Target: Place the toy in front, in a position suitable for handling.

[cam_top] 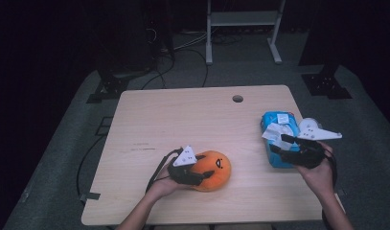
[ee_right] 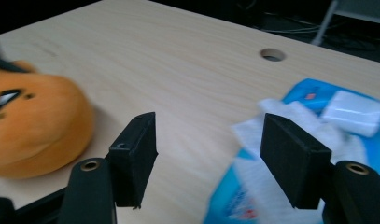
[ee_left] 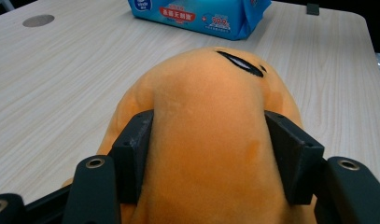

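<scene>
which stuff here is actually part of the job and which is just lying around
In use:
- orange plush, pinched by the left gripper
- blue wipes pack, with a white wipe sticking out, just by the open right gripper

Lying about:
- table hole
- floor cables
- white frame behind the table

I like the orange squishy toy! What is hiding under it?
The orange plush toy lies on the wooden table, with the left gripper squeezing it from both sides. Bare wood shows all around it. The toy's own body covers the spot beneath, so anything there cannot be seen.
</scene>
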### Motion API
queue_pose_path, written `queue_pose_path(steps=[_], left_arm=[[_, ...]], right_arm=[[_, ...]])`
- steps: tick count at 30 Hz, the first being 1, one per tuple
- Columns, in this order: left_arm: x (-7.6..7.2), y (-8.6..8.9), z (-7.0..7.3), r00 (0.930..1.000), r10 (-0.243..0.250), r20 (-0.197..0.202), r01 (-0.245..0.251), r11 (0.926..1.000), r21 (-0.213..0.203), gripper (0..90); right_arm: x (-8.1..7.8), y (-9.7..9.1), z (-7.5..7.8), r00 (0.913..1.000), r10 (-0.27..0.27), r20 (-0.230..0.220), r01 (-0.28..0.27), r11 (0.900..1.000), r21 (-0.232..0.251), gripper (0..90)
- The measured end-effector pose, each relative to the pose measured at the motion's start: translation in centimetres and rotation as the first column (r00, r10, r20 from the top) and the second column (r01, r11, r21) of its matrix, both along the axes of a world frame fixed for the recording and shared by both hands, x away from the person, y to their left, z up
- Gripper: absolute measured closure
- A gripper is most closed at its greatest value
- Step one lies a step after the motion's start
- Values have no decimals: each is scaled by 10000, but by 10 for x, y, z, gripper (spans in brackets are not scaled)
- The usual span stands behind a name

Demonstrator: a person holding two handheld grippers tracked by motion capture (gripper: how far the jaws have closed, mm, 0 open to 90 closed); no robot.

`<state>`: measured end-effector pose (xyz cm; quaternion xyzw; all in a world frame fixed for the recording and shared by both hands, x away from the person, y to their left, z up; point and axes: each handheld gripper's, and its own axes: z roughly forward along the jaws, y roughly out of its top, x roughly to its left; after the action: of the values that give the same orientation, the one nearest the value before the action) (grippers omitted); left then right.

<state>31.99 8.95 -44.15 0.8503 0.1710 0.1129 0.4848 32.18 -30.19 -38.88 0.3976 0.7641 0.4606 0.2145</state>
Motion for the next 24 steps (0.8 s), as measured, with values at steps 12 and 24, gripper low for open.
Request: queue_pose_path(steps=[12, 24], left_arm=[[0, 0, -2, 10000, 9, -52, -9, 10000, -58, 368], [1, 0, -2, 10000, -35, -81, 34, 9999, -99, 366]], right_arm=[[52, -12, -12, 9872, -1501, -543, 1449, 9854, -896, 393], [67, -20, -36, 9528, -2575, -1606, 2425, 9642, -1075, 700]])
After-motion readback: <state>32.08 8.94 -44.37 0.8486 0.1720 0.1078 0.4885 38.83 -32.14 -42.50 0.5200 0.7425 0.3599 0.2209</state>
